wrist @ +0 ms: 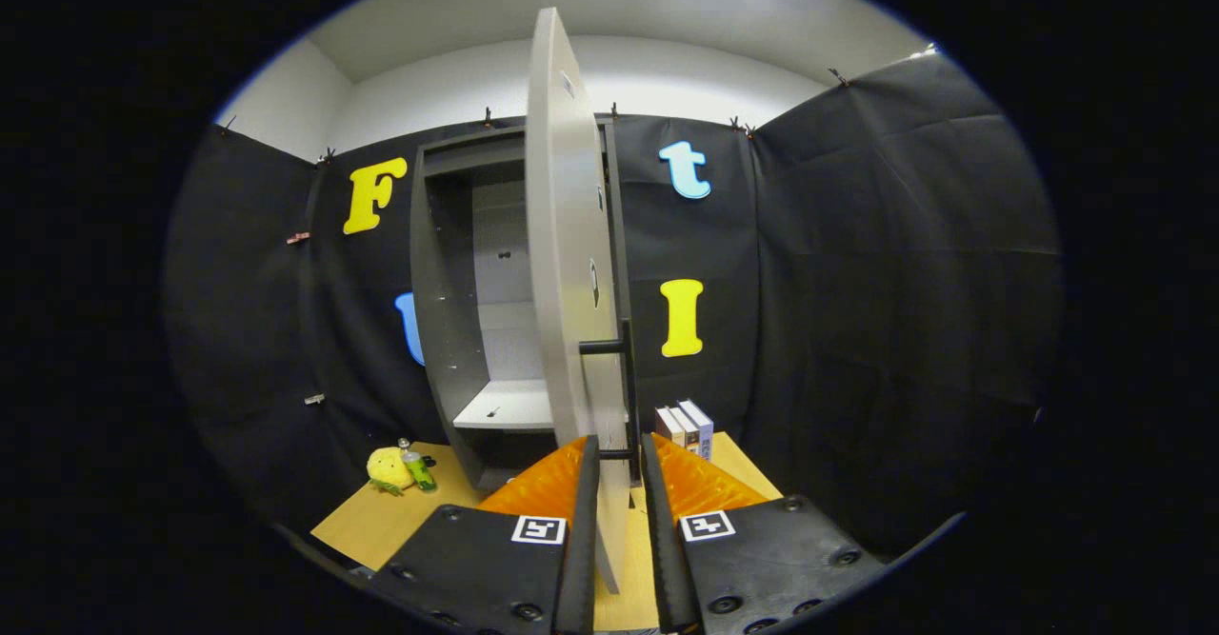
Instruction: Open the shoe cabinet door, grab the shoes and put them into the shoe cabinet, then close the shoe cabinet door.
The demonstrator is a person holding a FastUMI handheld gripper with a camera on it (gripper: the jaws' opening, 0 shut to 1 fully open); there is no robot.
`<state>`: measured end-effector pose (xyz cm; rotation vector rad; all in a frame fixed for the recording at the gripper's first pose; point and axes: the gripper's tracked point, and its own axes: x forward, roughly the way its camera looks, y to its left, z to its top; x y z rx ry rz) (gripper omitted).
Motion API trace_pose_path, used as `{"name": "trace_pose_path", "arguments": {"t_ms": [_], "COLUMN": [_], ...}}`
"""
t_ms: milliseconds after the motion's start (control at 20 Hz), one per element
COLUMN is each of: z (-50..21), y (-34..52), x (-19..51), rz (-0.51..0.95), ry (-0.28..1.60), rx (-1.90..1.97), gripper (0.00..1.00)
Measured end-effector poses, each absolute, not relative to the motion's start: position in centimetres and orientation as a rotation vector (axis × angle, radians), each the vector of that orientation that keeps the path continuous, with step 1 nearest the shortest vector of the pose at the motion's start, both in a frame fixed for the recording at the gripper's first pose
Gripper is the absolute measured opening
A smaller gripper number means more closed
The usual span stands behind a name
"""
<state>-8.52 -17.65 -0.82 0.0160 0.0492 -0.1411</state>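
Fingers of the gripper [619, 483] stand narrow, one on each side of the near edge of the cabinet door [567, 264], with the lower end of the door's dark bar handle [624, 397] just ahead of them; whether both press on the panel or the handle cannot be told from this view. That door is swung out edge-on toward the camera, leaving the shoe cabinet [476, 283] open on its left side, with a pale shelf [505, 406] and a rear panel showing inside. As a judgement, the door is a stiff, flat board that moves only about its hinges, light to swing but unyielding to any push across its face; the bar handle is the sound place to take hold, since the thin edge offers little purchase and could slip. Open room lies to the left of the door, over the worktop [381, 521], where a small yellow toy [389, 468] and a green bottle [419, 471] sit near the cabinet's foot. To the right, a row of books [686, 428] stands close behind the handle, limiting further swing that way. Shoes cannot be made out here.
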Motion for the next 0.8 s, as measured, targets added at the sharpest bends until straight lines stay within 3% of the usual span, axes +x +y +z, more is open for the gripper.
{"name": "trace_pose_path", "arguments": {"t_ms": [400, 800], "z": [-1.3, -4.6], "y": [-17.5, -11.8], "x": [-9.8, -7.7], "rz": [-0.155, -0.064], "ry": [0.064, 0.129], "rx": [0.02, 0.032], "gripper": [0.29, 0.29]}}
